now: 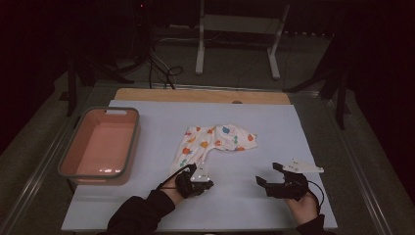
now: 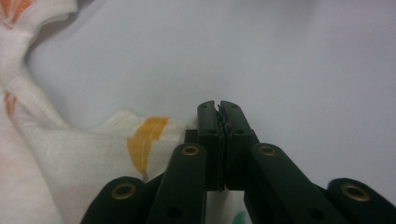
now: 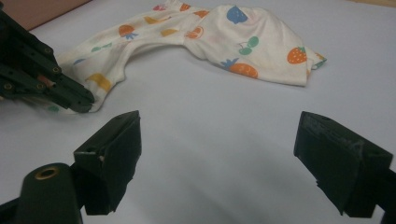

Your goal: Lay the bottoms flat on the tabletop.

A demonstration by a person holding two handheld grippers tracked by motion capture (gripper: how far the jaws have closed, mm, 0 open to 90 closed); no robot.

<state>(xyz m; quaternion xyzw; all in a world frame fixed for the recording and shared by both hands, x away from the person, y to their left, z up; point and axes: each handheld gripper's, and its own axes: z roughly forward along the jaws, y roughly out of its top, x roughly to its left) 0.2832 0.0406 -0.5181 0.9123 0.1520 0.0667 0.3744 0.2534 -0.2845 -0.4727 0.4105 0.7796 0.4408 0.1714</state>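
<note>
Cloth first: a small white cotton garment printed with orange, blue and green fruit (image 1: 211,139) lies crumpled near the middle of the pale grey desk (image 1: 147,205), bent so that one narrow end runs down toward the near edge while the wider end spreads off to the right. In the right gripper view the same garment (image 3: 219,37) shows strawberries and cherries on its broad part.

At the garment's near, narrow end sits the left gripper (image 1: 195,172), held in a hand in a black sleeve (image 1: 142,213) that comes in from the near edge. In the left gripper view its black jaws are pressed together, with the garment's hem (image 2: 144,140) bunched just beside them on their left; whether a fold of cloth is caught between the pads I cannot tell.

The right gripper (image 1: 270,175) rests well apart from the cloth, toward the near right corner of the desk, its jaws spread wide over bare surface with nothing between them.

By the left edge stands an oblong pink plastic tub with a grey rim (image 1: 100,175). Along the far edge a strip of bare wood (image 1: 195,95) shows.
</note>
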